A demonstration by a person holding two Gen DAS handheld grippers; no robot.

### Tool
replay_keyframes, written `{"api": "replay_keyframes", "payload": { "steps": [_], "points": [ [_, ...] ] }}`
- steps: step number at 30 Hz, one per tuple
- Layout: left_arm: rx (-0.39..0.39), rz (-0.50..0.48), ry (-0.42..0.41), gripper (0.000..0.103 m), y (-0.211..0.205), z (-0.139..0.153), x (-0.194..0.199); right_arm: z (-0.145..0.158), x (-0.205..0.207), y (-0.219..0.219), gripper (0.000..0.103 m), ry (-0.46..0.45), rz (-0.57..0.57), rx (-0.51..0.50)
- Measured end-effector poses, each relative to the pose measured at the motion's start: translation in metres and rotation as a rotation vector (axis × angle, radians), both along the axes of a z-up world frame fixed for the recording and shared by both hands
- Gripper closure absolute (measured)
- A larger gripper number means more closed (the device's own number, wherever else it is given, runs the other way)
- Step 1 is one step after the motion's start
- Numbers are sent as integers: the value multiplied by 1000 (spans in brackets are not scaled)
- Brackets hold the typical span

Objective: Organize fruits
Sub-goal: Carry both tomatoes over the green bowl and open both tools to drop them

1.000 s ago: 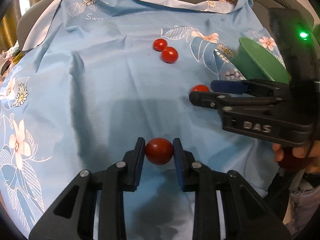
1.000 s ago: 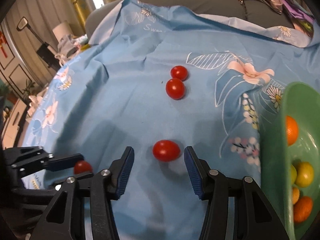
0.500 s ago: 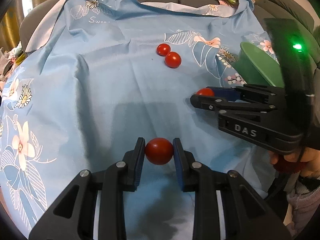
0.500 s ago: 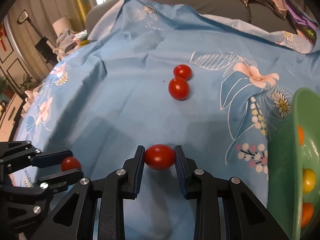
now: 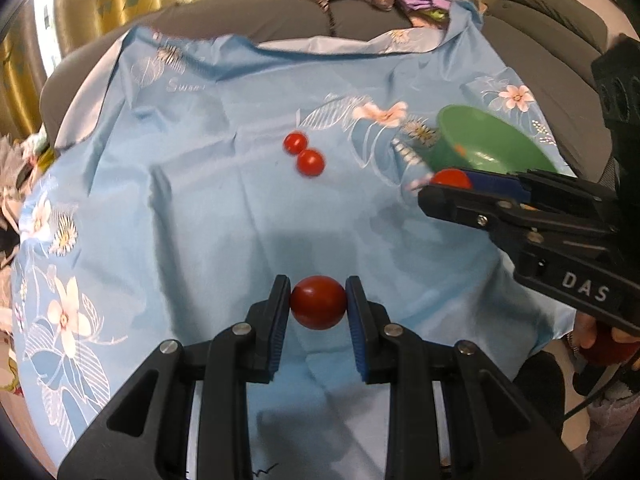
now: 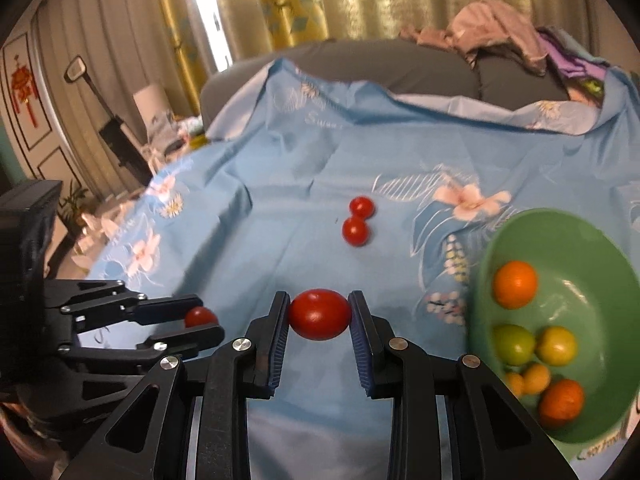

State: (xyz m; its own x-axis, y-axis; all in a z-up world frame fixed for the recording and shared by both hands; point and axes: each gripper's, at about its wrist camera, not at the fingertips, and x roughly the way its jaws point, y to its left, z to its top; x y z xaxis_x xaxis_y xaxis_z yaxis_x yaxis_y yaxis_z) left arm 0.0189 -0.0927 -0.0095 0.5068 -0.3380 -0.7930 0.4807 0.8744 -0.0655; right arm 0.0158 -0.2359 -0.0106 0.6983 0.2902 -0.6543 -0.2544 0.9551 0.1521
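My left gripper [image 5: 318, 307] is shut on a red tomato [image 5: 318, 302], held above the blue floral cloth [image 5: 200, 208]. My right gripper [image 6: 319, 316] is shut on another red tomato [image 6: 319, 314], lifted off the cloth; it shows in the left wrist view [image 5: 452, 179] near the green bowl [image 5: 480, 140]. The left gripper and its tomato [image 6: 200, 317] show in the right wrist view at the left. Two more red tomatoes [image 6: 357, 222] lie together on the cloth. The green bowl [image 6: 600, 248] at the right holds several orange, green and yellow fruits.
The cloth covers a grey sofa [image 5: 280, 20] with a heap of clothes [image 6: 500, 36] at the back. Curtains [image 6: 320, 0] hang behind. The cloth's front edge drops off at the lower right in the left wrist view [image 5: 540, 344].
Both grippers have risen with their tomatoes. The right gripper closed on its tomato and lifted it off the cloth, towards the green bowl.
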Motion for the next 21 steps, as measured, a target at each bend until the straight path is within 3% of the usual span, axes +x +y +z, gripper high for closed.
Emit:
{"api": "replay_keyframes", "payload": {
  "steps": [11, 21],
  "points": [
    [18, -118, -118, 75, -62, 40, -7, 27, -34, -56, 71, -91, -118, 44],
    [36, -230, -139, 75, -131, 45, -1, 25, -49, -112, 71, -107, -258, 64]
  ]
}}
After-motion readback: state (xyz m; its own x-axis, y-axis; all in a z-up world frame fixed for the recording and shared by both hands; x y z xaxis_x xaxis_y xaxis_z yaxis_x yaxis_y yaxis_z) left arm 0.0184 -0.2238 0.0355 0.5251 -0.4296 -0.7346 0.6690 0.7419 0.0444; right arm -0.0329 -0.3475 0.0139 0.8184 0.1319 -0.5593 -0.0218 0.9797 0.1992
